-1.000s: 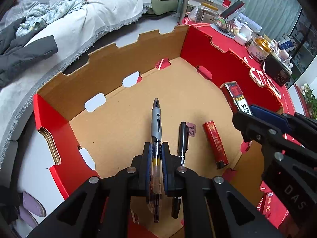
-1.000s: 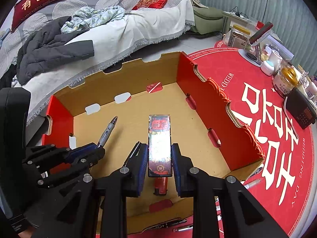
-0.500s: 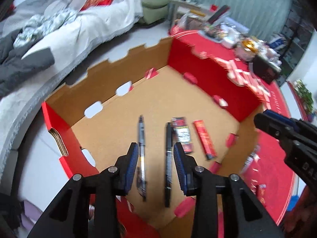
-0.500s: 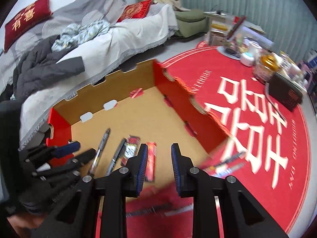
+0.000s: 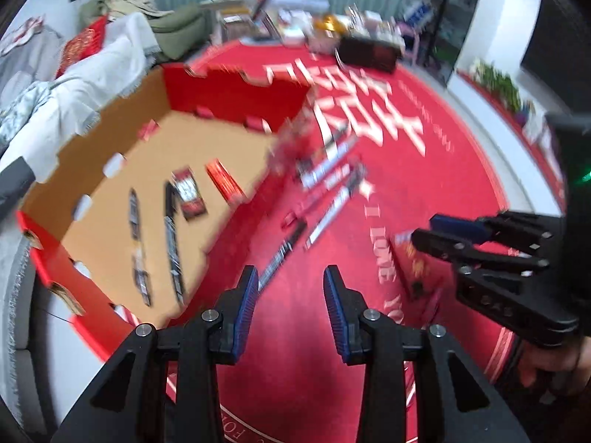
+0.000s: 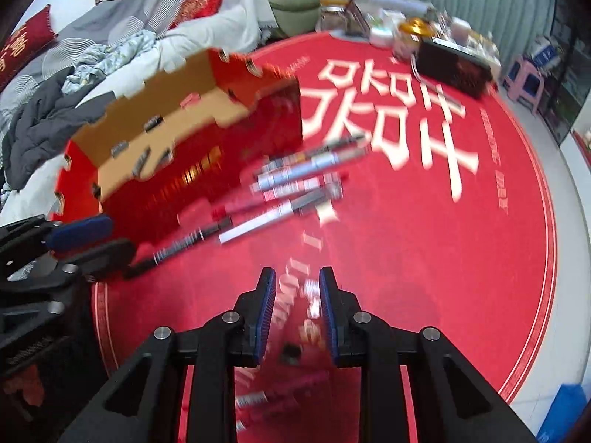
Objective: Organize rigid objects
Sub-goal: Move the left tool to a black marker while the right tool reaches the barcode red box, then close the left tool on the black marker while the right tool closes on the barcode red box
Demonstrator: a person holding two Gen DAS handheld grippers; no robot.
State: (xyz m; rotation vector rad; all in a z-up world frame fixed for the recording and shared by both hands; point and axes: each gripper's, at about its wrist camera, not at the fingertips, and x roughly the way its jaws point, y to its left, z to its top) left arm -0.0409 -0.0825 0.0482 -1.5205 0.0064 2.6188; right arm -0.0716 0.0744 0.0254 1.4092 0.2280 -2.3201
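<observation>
A red cardboard box (image 5: pixel 236 92) with a brown floor stands on the red round rug; it also shows in the right wrist view (image 6: pixel 258 85). Inside lie two pens (image 5: pixel 135 214), a small printed packet (image 5: pixel 188 192) and a red lighter (image 5: pixel 223 182). Several pens and markers (image 6: pixel 295 181) lie on the rug beside the box, blurred; they also show in the left wrist view (image 5: pixel 332 173). My left gripper (image 5: pixel 290 302) is open and empty above the rug. My right gripper (image 6: pixel 297 306) is open and empty, low over a red item (image 6: pixel 312 317) on the rug.
A black radio (image 6: pixel 454 66), jars and small boxes crowd the rug's far edge. A sofa with grey clothes (image 6: pixel 48 118) runs behind the box. The right gripper (image 5: pixel 436 232) shows at the right of the left wrist view. A pink stool (image 6: pixel 526 83) stands far right.
Both grippers let go of the pen and the packet in the box, opened, and swung right, out of the box and over the rug. The view is motion-blurred.
</observation>
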